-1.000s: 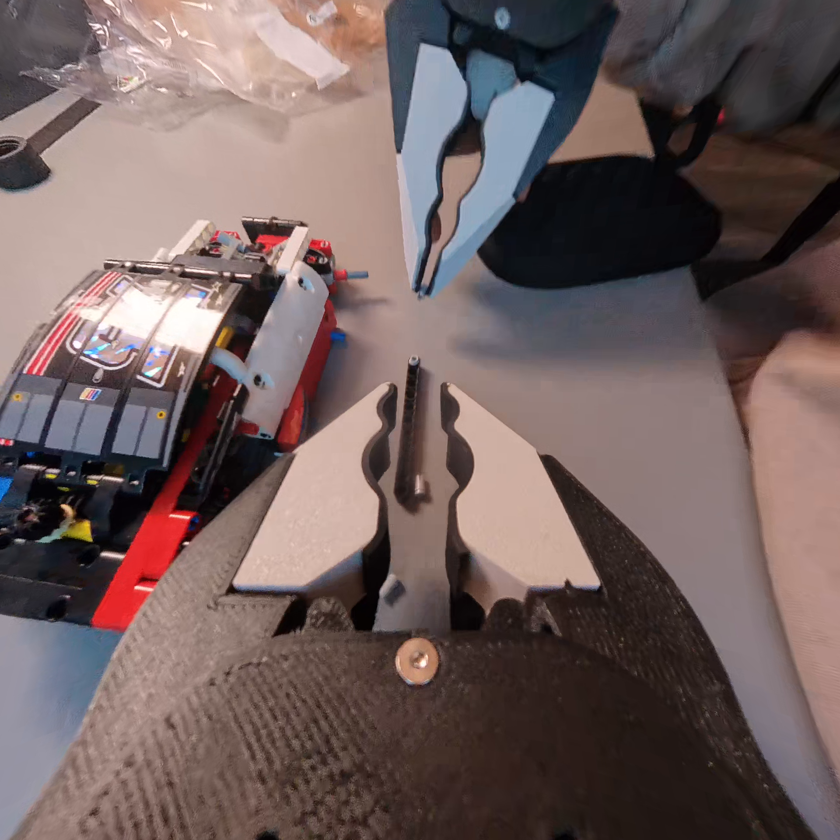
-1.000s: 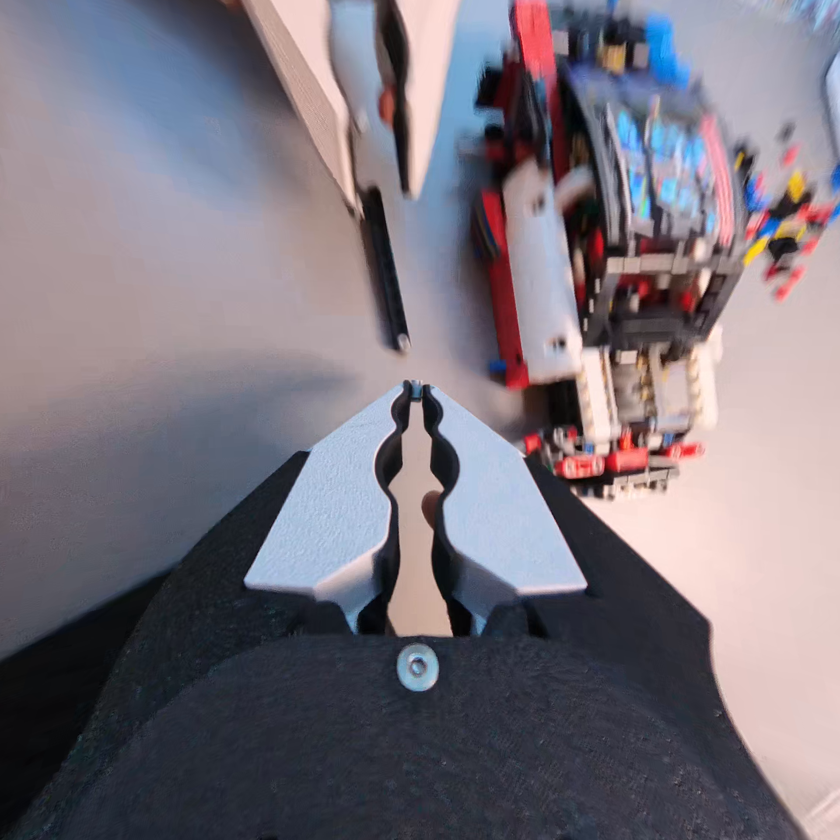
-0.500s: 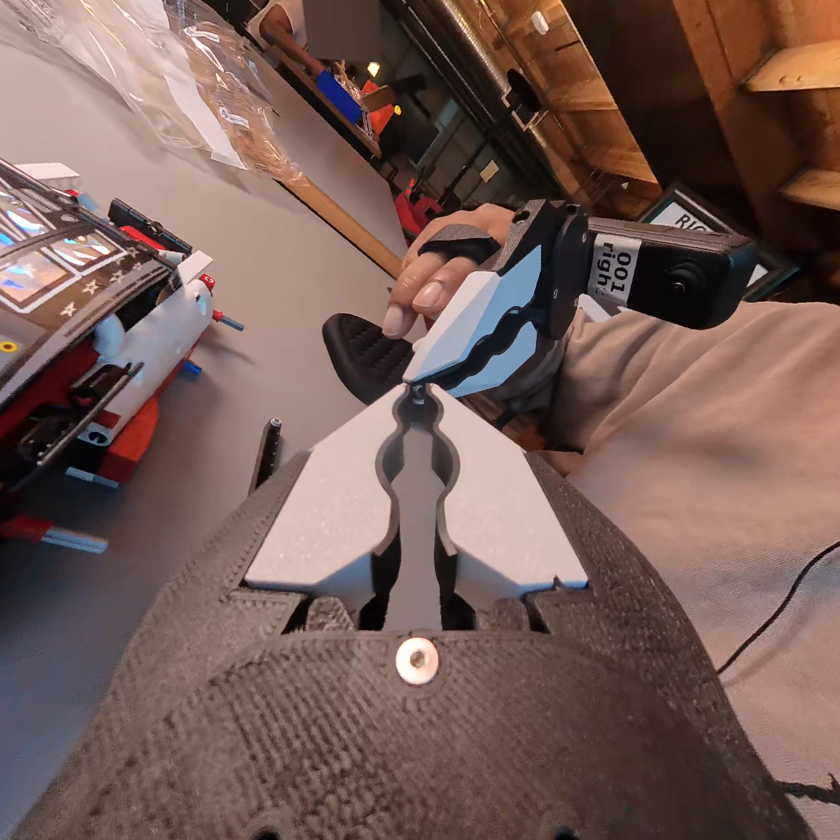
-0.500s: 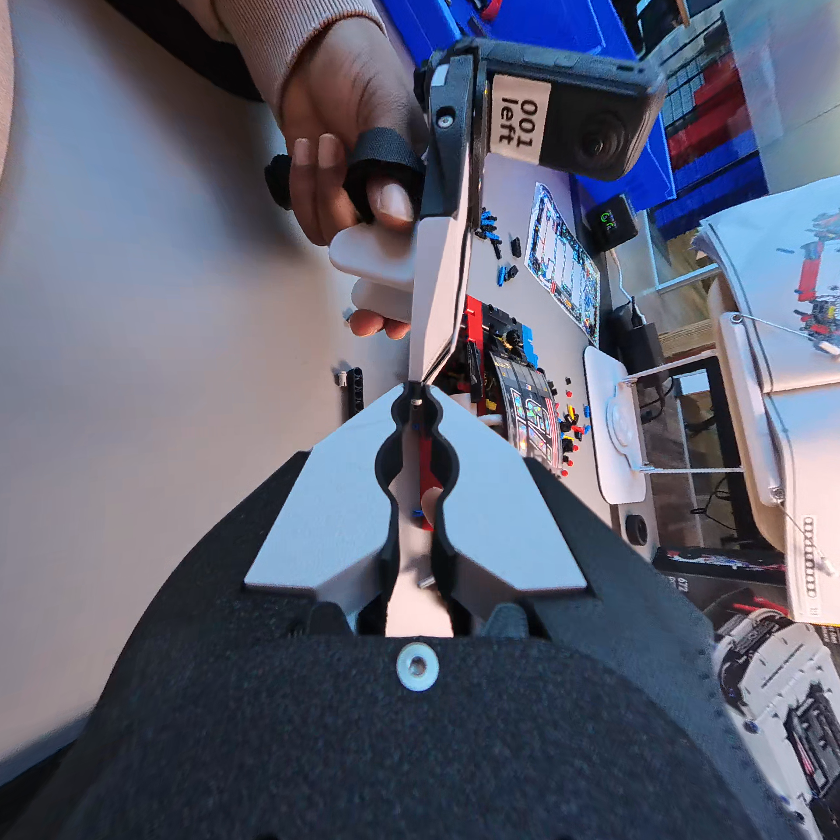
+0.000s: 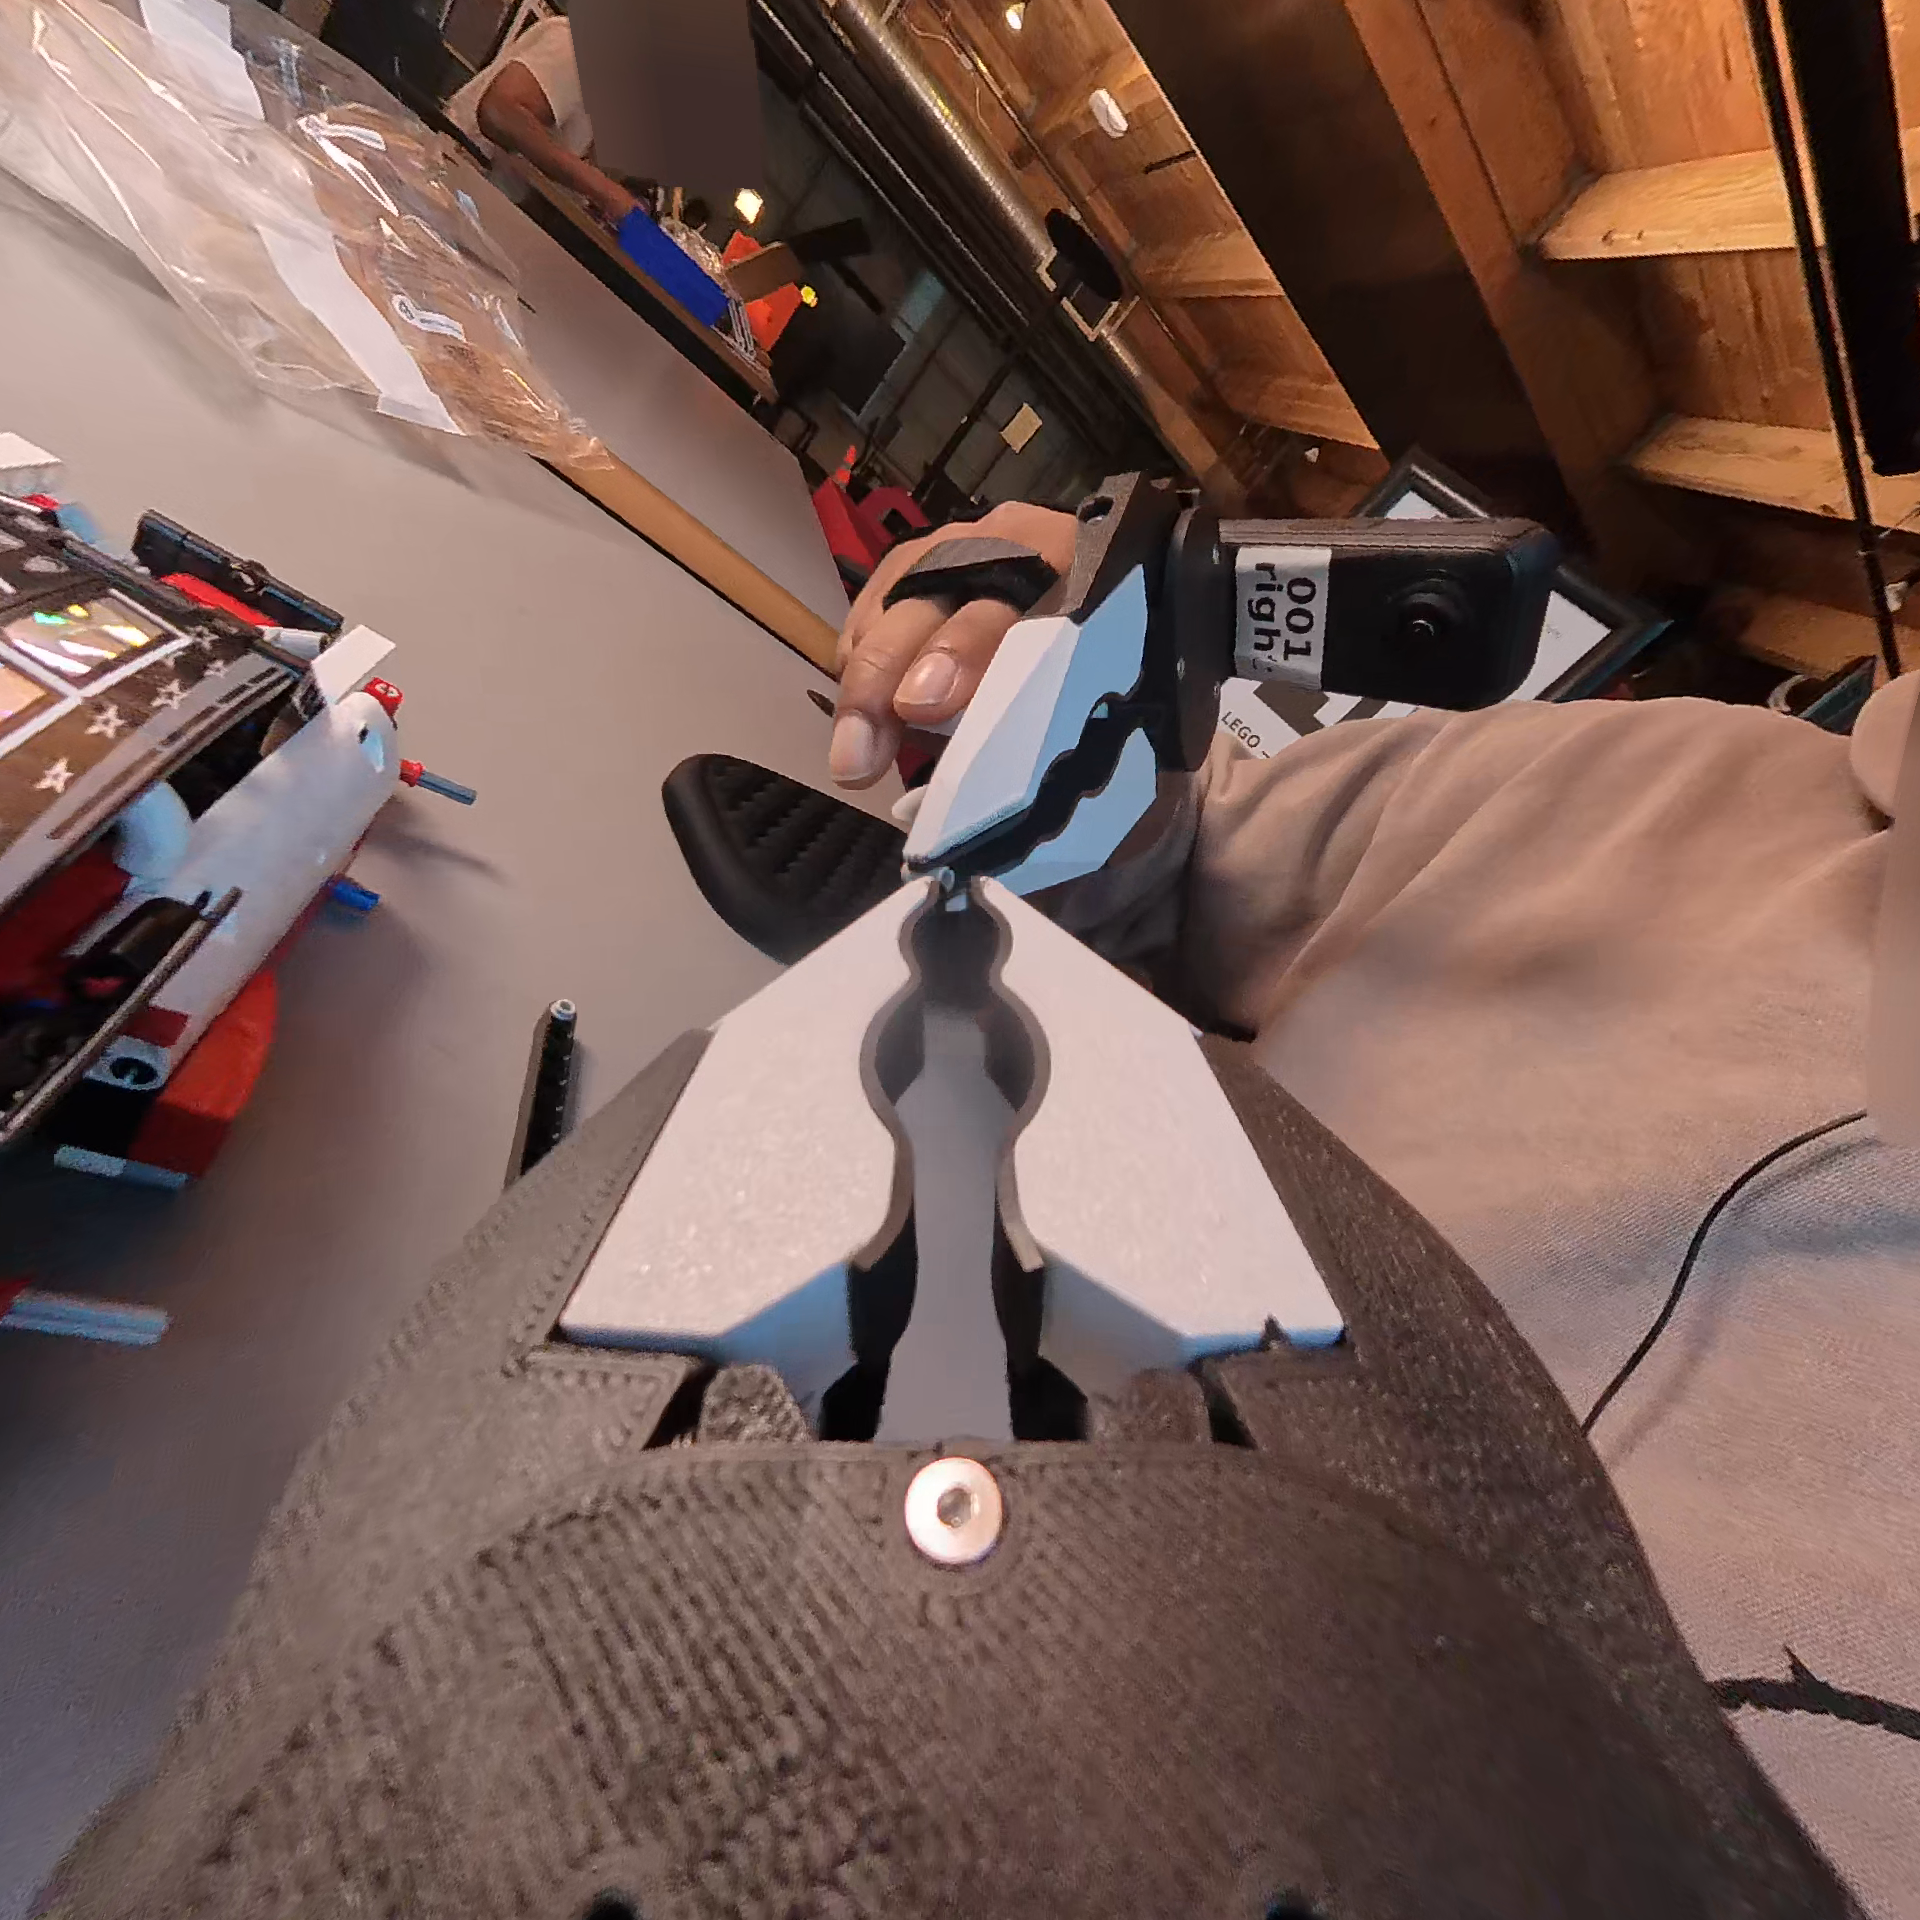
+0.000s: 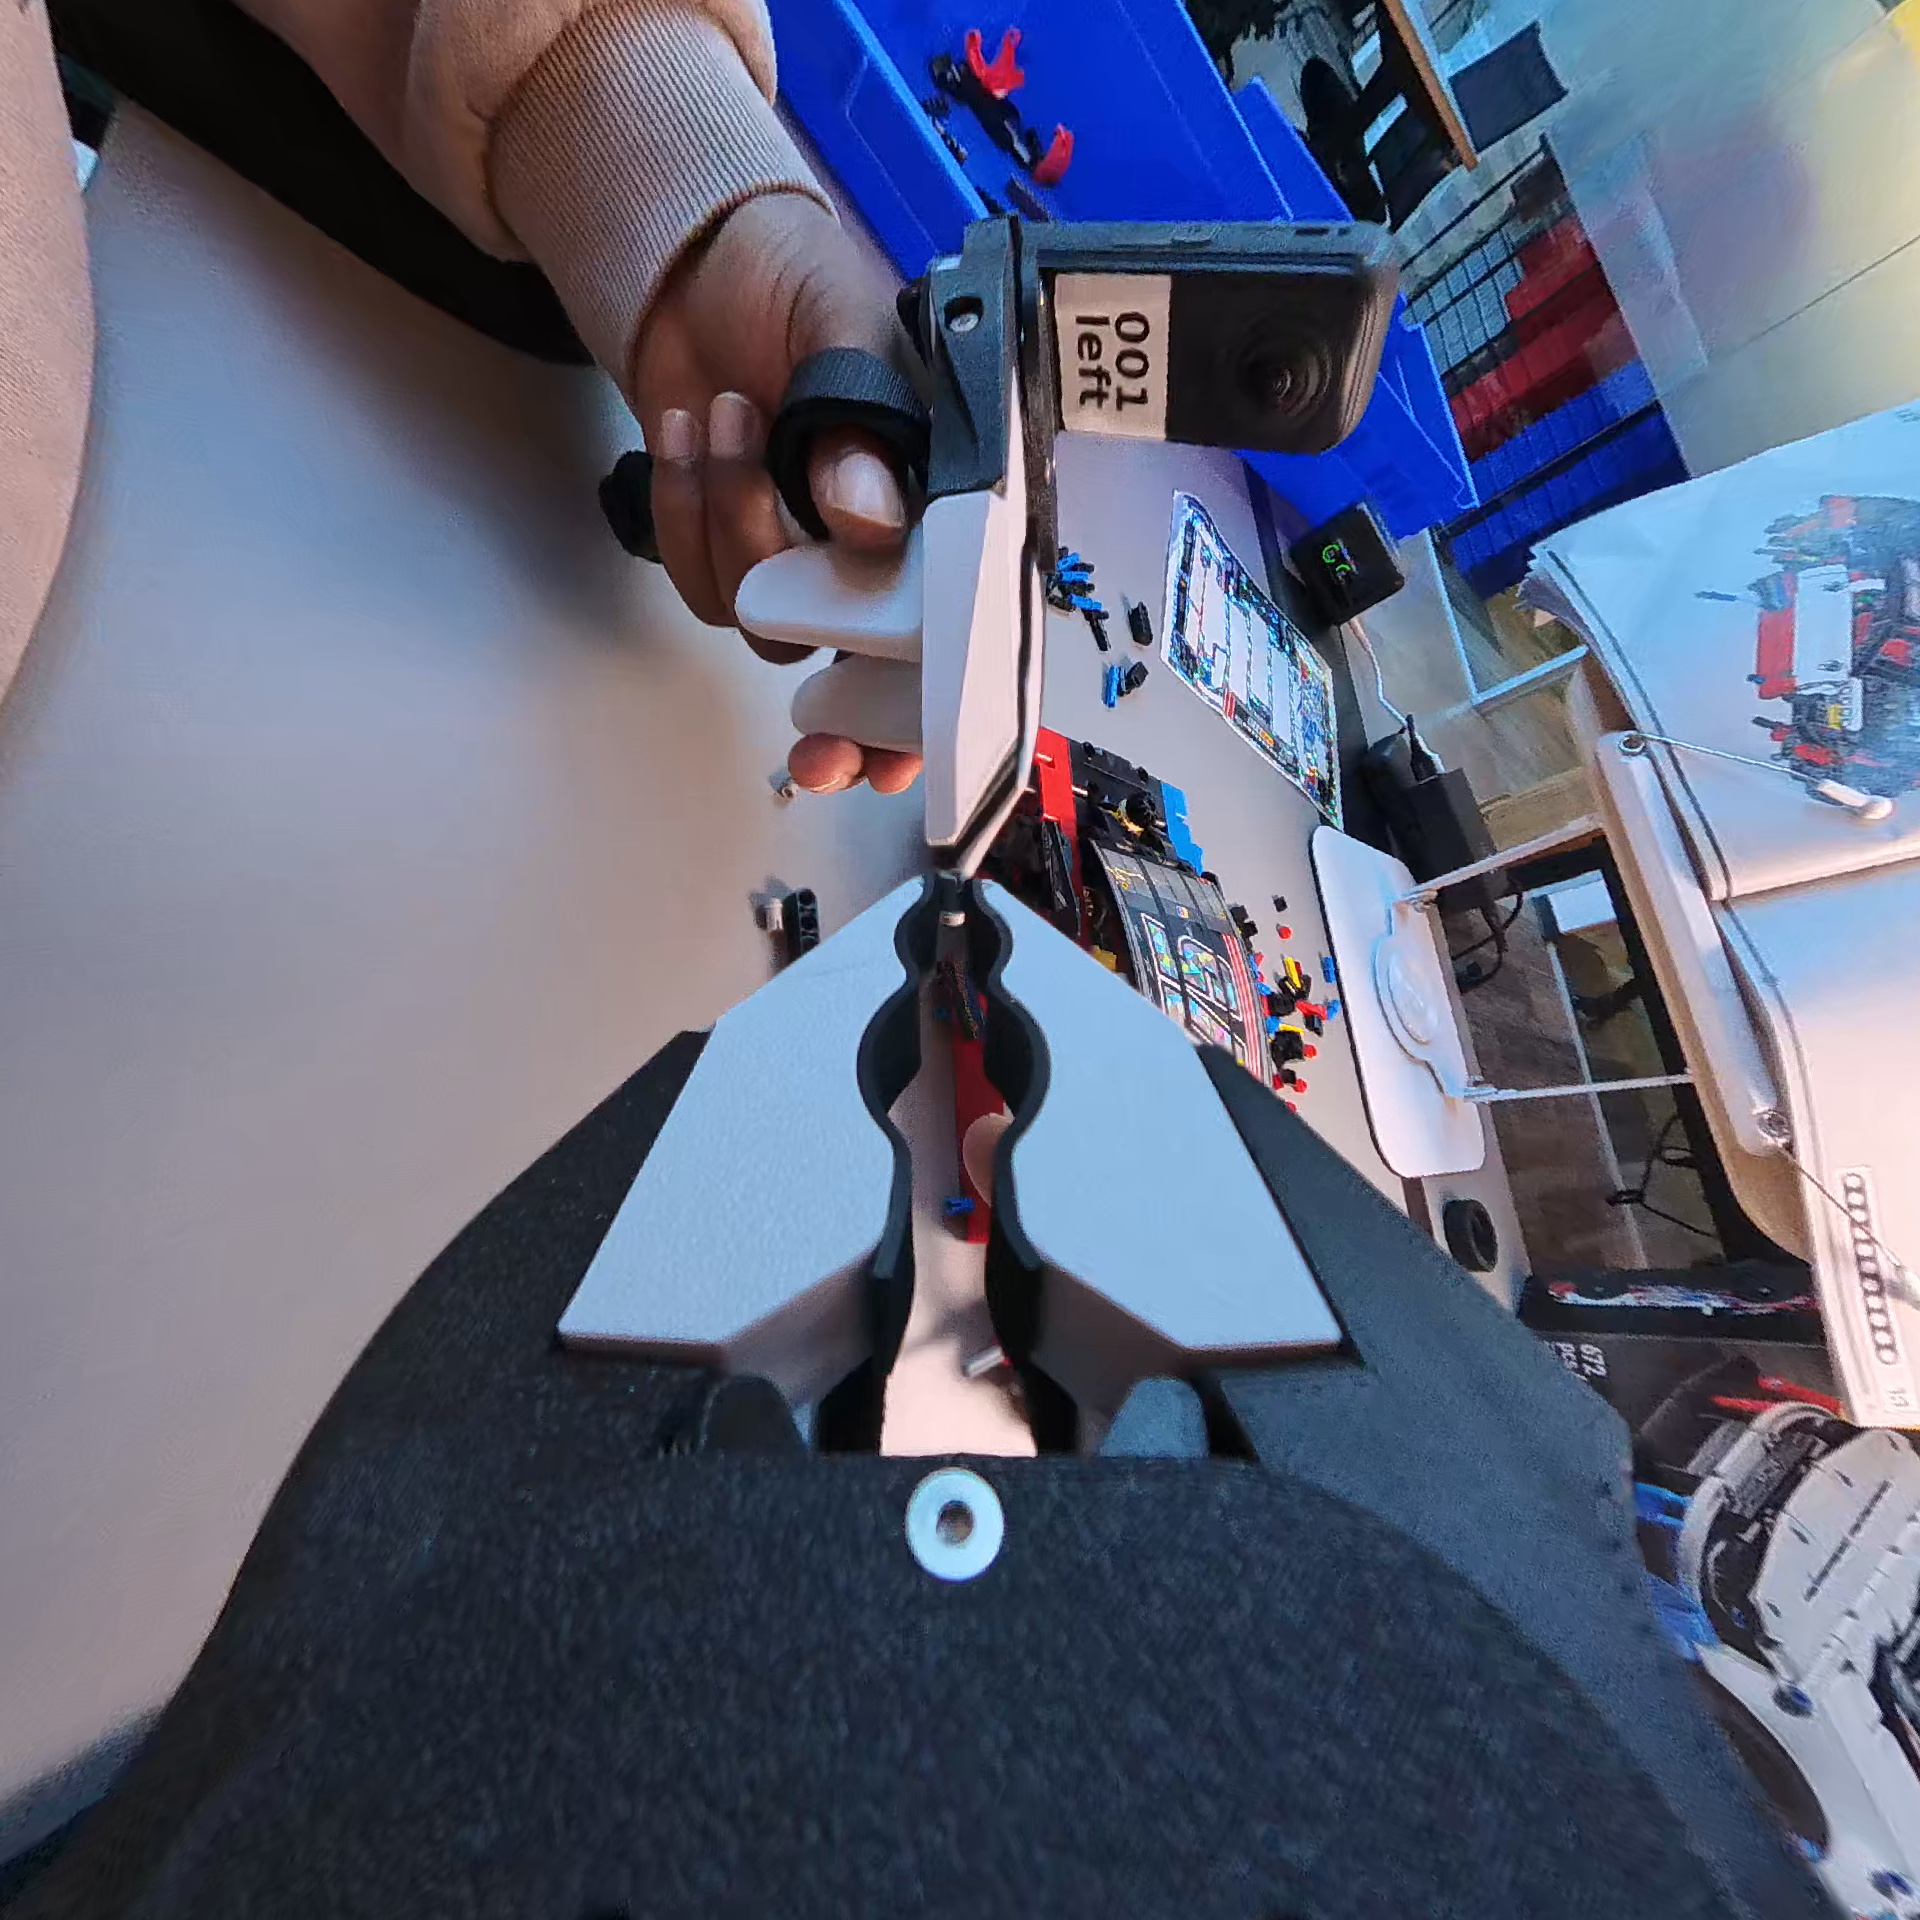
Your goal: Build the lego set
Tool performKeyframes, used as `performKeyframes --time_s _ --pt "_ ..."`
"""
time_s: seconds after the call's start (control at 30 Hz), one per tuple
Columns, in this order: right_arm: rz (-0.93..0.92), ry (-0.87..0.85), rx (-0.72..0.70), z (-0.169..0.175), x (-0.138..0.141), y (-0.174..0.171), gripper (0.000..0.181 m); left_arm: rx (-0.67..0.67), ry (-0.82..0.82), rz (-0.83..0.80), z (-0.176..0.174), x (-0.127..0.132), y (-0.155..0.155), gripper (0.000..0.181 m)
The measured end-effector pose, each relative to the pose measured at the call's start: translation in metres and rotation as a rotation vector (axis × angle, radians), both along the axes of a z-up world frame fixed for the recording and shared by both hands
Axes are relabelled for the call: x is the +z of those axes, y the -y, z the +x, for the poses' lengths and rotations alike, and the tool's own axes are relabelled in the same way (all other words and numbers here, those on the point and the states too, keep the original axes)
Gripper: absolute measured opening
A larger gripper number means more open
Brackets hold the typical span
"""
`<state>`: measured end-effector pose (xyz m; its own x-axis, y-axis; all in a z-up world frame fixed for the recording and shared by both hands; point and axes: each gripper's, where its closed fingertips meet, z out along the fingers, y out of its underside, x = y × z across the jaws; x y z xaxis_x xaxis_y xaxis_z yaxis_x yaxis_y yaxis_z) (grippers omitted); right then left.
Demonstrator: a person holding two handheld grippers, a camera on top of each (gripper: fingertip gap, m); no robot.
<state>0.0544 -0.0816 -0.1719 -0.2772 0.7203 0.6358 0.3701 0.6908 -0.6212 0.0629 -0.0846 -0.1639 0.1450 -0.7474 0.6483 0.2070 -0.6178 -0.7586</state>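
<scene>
My left gripper (image 5: 951,896) and right gripper (image 6: 950,902) are both raised above the grey table and meet tip to tip. Each is shut, and a small grey pin (image 6: 948,921) is pinched between their tips; it also shows in the left wrist view (image 5: 952,902). The right gripper (image 5: 928,864) shows from its side in the left wrist view, and the left gripper (image 6: 961,857) in the right wrist view. A black beam (image 5: 551,1081) lies on the table beside the partly built red, black and white lego car (image 5: 156,831), which the right wrist view (image 6: 1143,894) shows behind the fingers.
Clear plastic bags (image 5: 312,260) lie at the far side of the table. Loose small pieces (image 6: 1288,997), a sticker sheet (image 6: 1247,655) and an open instruction booklet (image 6: 1766,675) are beyond the car. A black chair seat (image 5: 790,842) is at the table edge. Both grippers' tips are close together, under 4 cm apart.
A second ago my left gripper was open around the black beam on the table. It has left the beam, shut and risen, and both grippers now meet tip to tip in the air.
</scene>
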Motion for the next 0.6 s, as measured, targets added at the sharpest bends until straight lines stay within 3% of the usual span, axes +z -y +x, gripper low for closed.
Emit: performKeyframes --time_s 0.07,0.27,0.6 --pt "0.027 0.006 -0.002 -0.001 -0.001 -0.001 0.001 0.018 -0.009 -0.016 0.0 -0.002 -0.003 0.009" --pt "0.084 0.021 -0.026 -0.005 -0.002 -0.004 0.002 0.027 0.006 -0.053 -0.001 -0.005 -0.006 0.007" --pt "-0.02 -0.055 0.01 -0.006 0.012 0.005 0.001 -0.033 0.121 -0.059 -0.005 0.009 0.001 0.001"
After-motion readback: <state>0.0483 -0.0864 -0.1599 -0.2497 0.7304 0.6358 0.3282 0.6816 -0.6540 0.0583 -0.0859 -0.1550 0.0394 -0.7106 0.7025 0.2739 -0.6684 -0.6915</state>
